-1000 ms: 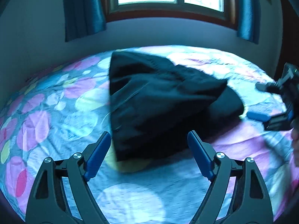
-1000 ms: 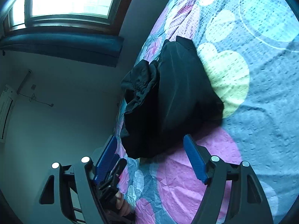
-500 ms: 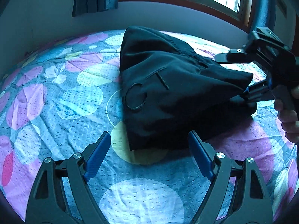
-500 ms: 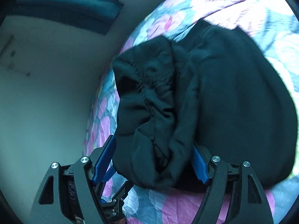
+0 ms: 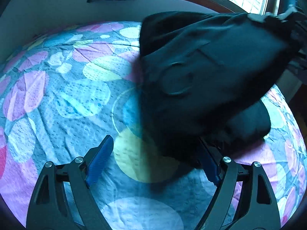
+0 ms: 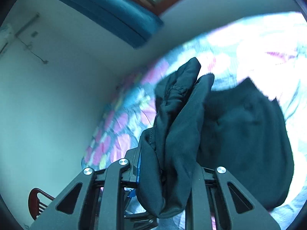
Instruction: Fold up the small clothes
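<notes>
Black garment [image 6: 239, 143] is now being pinched and lifted off the bed [image 5: 67, 95] by closing right gripper [image 6: 168, 174], left gripper [image 5: 153, 161] being spread wider, empty.

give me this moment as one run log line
stage: lifting garment | right gripper: closing, black garment bunched between its fingers | left gripper: opening, holding nothing, at garment's near edge | surface: patterned bedspread

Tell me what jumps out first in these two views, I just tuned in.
The black garment dominates: one end is bunched in the right claw, whose jaws are closing on it, the rest draping to the bed. Beneath it, the bright spotted bedspread fills the left wrist view, where the left claw opens over the garment's near edge.
</notes>
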Tool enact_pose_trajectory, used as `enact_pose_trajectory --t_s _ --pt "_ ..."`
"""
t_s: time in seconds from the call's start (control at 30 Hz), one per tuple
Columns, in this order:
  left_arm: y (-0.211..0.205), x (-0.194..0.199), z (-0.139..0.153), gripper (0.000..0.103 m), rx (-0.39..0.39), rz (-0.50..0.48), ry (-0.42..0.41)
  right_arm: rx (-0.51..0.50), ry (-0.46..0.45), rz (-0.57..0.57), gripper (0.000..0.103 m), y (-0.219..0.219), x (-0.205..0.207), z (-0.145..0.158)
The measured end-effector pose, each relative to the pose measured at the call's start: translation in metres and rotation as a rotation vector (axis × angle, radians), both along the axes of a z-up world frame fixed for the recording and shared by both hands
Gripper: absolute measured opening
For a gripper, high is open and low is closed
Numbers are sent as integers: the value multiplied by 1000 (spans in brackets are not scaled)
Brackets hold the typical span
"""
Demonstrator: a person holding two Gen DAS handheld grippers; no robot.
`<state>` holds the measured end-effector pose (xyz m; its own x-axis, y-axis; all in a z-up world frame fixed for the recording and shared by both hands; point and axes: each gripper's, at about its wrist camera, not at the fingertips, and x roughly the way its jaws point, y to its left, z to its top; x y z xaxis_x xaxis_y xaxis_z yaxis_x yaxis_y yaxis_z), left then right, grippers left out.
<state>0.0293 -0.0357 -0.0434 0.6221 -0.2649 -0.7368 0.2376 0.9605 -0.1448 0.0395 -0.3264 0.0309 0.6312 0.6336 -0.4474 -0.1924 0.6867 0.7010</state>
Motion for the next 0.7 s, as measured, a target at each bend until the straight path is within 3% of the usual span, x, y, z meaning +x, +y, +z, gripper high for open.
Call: enact_pose_trajectory --t_s 0.13,0.4,0.53,0.63,0.7 --pt "0 2 -1 92 -29 -23 -1 38 -18 -56 20 -35 -24 -16" --pt "-11 7 -14 92 -20 -60 44 191 191 -193 19 -99 -57 -148" --pt "-9 9 -15 92 -34 -59 54 256 178 -180 20 -100 -58 -161" --pt "-4 13 -17 92 -53 -55 64 298 198 -166 33 -111 -60 -161" --pt "-5 11 -17 93 -50 -51 65 296 199 -180 50 -113 -67 -157"
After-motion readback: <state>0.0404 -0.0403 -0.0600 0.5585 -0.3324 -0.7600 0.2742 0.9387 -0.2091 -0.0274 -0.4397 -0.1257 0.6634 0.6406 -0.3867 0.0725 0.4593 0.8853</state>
